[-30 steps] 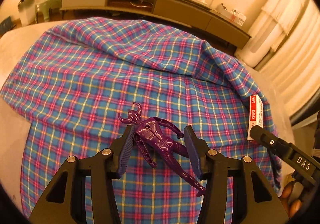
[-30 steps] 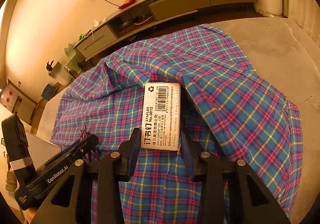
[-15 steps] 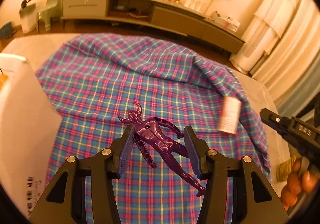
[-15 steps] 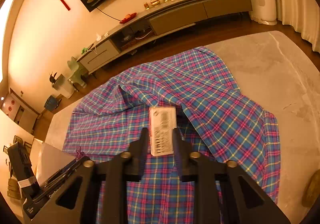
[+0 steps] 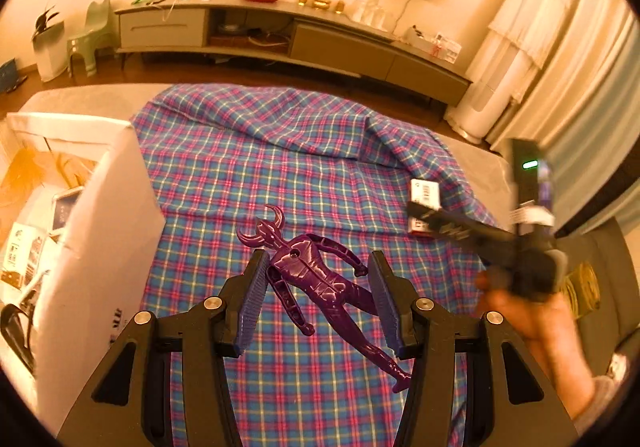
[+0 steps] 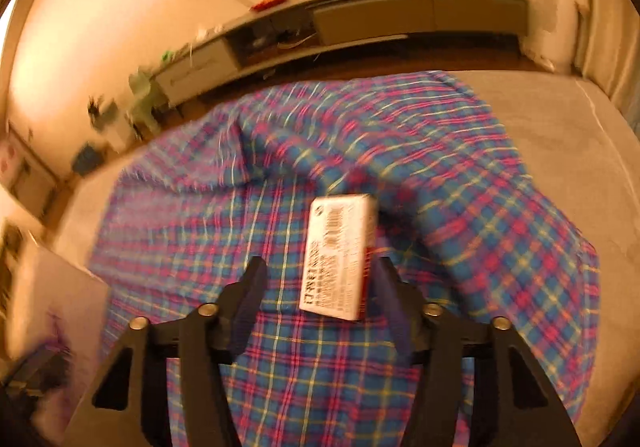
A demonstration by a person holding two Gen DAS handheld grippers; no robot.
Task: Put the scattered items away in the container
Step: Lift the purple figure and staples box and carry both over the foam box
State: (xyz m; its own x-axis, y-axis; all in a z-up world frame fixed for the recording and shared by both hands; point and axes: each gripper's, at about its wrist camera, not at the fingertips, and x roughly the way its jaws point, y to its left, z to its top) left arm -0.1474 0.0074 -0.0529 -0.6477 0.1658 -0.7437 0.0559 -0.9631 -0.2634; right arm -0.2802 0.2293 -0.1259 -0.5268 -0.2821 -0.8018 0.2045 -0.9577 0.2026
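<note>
Purple plastic shows between the fingers of the left gripper [image 5: 316, 299]: it is a toy figure [image 5: 316, 279] with horns, lying slantwise in the gap and lifted above the plaid cloth [image 5: 248, 167]. One finger touches the figure's arm and side; the other is near its hand, and I cannot tell if it really touches, so the hold seems light. The right gripper [image 6: 320, 297] has a small white staple box [image 6: 340, 255] between its fingers, with the barcode label upward. The box leans against the right finger, and a gap shows on the left side, so the fingers look spread wider than the box; whether they pinch it, the blurred picture does not tell. In the left view this gripper is in the person's hand [image 5: 532, 311], at the right edge of the cloth. The container is a white carton [image 5: 100, 215] that stands just beside the cloth on the left, and some small packets lie already inside it. So I judge the task is partly done: some things are in the carton, and the figure and the box are not yet in. No other loose item shows on the cloth.
</note>
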